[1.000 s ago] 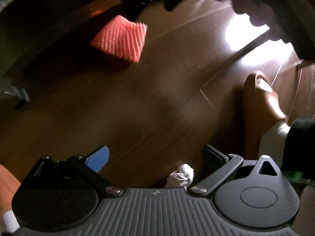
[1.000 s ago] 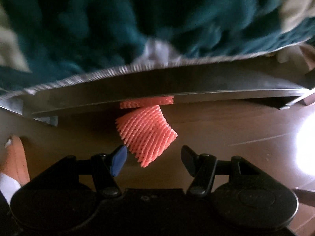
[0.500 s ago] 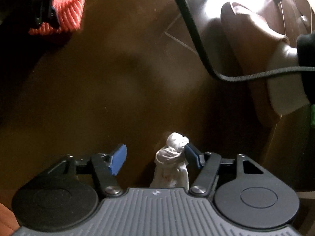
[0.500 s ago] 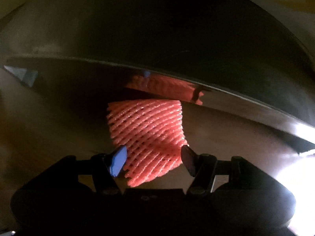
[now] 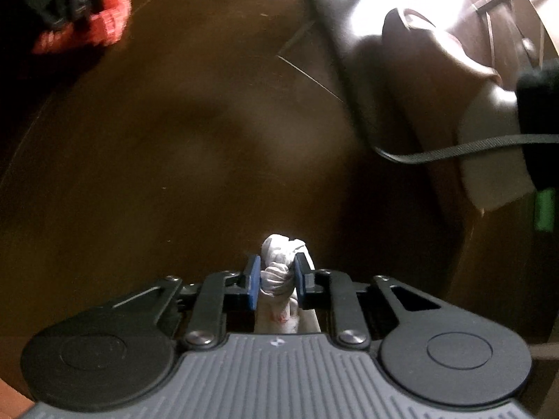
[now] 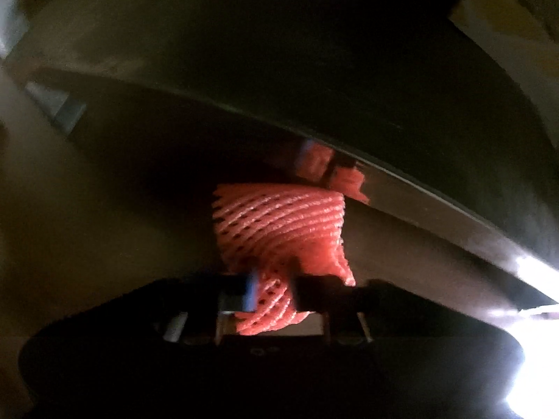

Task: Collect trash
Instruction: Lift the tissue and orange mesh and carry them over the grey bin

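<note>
Left gripper [image 5: 277,281]: jaws clenched on a crumpled white tissue wad [image 5: 279,272], which pokes out above the blue pads and carries a faint red smudge lower down; dark brown wooden floor [image 5: 167,146] beneath; a brown slipper over a white sock [image 5: 450,104] at right, with a thin black cable [image 5: 464,148] crossing it. Right gripper [image 6: 274,295]: jaws grasping the lower end of a coral-red foam mesh sleeve [image 6: 279,230]; sleeve sits just under the shiny metal edge of dark furniture [image 6: 436,209], which mirrors its colour. In the left wrist view the same sleeve [image 5: 101,31] shows blurred at far upper left, well apart from the tissue.
</note>
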`<state>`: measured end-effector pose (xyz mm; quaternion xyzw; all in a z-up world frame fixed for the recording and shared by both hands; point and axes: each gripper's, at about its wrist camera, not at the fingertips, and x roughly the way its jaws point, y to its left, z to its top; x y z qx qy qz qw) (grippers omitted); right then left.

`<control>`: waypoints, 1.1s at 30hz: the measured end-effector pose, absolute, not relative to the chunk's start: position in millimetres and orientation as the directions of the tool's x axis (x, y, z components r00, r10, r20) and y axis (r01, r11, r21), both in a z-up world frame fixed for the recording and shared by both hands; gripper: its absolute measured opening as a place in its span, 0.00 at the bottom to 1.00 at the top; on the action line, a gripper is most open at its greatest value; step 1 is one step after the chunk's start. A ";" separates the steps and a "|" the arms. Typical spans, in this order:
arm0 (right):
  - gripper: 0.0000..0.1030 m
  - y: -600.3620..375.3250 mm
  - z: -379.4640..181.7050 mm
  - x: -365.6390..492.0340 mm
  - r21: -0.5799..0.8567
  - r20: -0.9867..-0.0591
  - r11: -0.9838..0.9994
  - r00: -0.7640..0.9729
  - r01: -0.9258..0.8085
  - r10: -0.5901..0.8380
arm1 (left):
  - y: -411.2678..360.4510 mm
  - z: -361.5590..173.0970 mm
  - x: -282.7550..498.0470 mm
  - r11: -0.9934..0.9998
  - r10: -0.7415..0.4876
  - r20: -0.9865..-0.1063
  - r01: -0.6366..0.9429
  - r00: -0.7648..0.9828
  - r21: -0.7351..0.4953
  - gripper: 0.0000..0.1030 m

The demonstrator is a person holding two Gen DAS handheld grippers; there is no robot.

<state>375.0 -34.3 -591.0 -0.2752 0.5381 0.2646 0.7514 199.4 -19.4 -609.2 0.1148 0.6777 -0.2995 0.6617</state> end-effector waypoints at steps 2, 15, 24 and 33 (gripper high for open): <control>0.03 -35.9 -585.8 371.8 -0.124 -0.954 0.702 0.280 -0.701 0.111 | -14.2 -607.6 206.8 0.823 -0.247 -0.964 0.504 -0.097 -0.261 0.16; 0.03 -120.4 -477.9 353.0 0.010 -0.976 0.769 0.161 -0.639 0.147 | 12.4 -535.9 246.7 0.894 -0.231 -0.973 0.400 0.023 -0.202 0.14; 0.03 -154.1 -322.1 348.2 0.010 -0.902 0.841 0.358 -0.541 0.241 | 7.8 -404.0 258.0 0.936 -0.236 -0.942 0.314 0.237 -0.156 0.14; 0.03 -207.6 -155.0 319.3 -0.030 -0.753 0.886 0.594 -0.463 0.285 | -19.1 -242.9 279.5 0.958 -0.234 -0.819 0.270 0.525 -0.100 0.14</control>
